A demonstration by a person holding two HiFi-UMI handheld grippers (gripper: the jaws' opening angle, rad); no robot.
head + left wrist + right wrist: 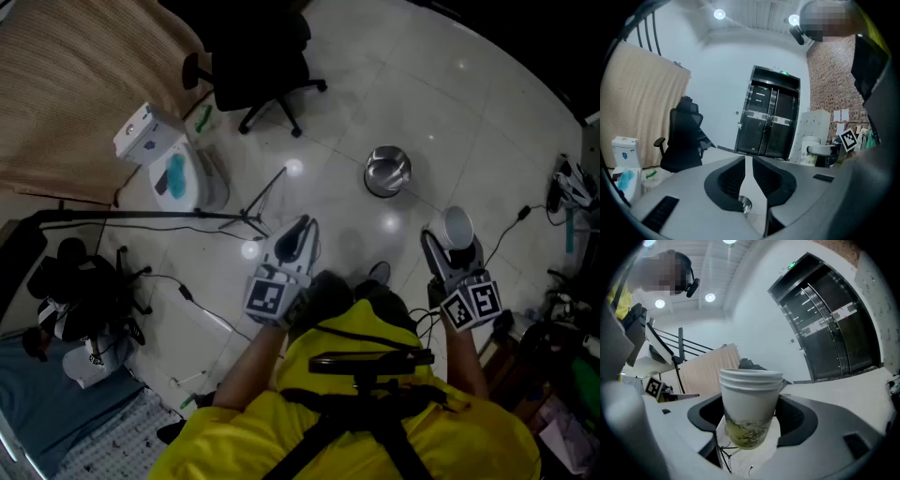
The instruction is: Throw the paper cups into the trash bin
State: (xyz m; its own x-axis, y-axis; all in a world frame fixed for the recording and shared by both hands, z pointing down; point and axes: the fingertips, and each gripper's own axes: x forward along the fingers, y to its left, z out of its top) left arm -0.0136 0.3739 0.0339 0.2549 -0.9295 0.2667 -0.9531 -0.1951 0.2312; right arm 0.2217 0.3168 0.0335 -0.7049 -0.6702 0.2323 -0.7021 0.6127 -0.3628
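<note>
A stack of white paper cups (457, 227) with a green leaf print stands upright between the jaws of my right gripper (455, 247), which is shut on it. In the right gripper view the paper cups (750, 401) fill the middle, and the pads press on both sides of the right gripper (750, 425). A round shiny metal trash bin (387, 171) stands on the pale floor ahead, between the two grippers. My left gripper (298, 231) is held over the floor at the left with its jaws together and nothing in them. The left gripper (746, 165) shows only a thin slit.
A black office chair (258, 56) stands at the back. A white box (141, 133) and a white-and-blue object (178, 178) lie by a tan screen (75, 84). A black tripod (253, 214) and cables (192, 300) cross the floor at the left. Clutter lines the right edge (572, 187).
</note>
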